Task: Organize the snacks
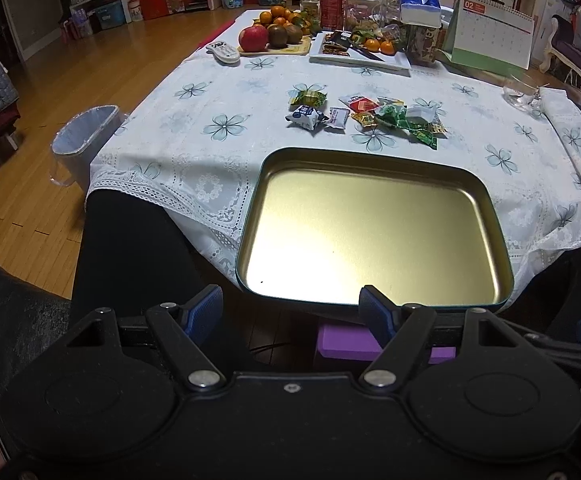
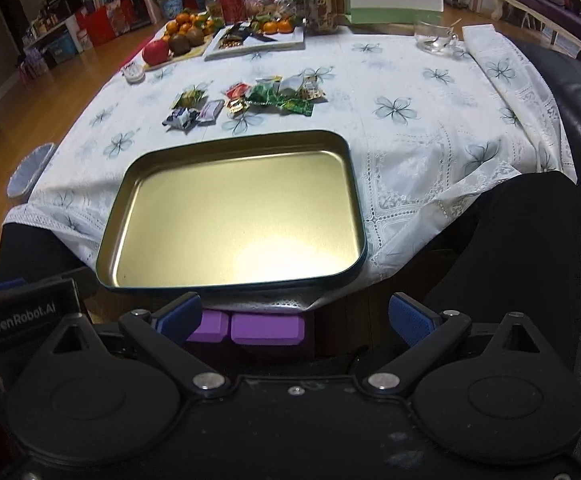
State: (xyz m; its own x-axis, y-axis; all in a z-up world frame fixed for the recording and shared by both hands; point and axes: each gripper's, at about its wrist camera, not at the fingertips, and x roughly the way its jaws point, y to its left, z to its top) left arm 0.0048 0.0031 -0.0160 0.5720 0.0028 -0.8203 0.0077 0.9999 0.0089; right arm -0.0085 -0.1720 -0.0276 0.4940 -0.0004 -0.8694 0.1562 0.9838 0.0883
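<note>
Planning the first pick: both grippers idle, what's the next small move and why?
Probably reach the right gripper forward over the tin tray to the green wrapper. Both grippers are open and empty, the tray holds nothing, and every snack still lies on the tablecloth just beyond it.

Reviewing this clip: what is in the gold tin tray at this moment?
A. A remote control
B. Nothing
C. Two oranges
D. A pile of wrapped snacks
B. The tray shows only its bare gold bottom in both views, while the wrapped snacks lie on the tablecloth beyond it, and both the left gripper and right gripper are open and hold nothing.
</note>
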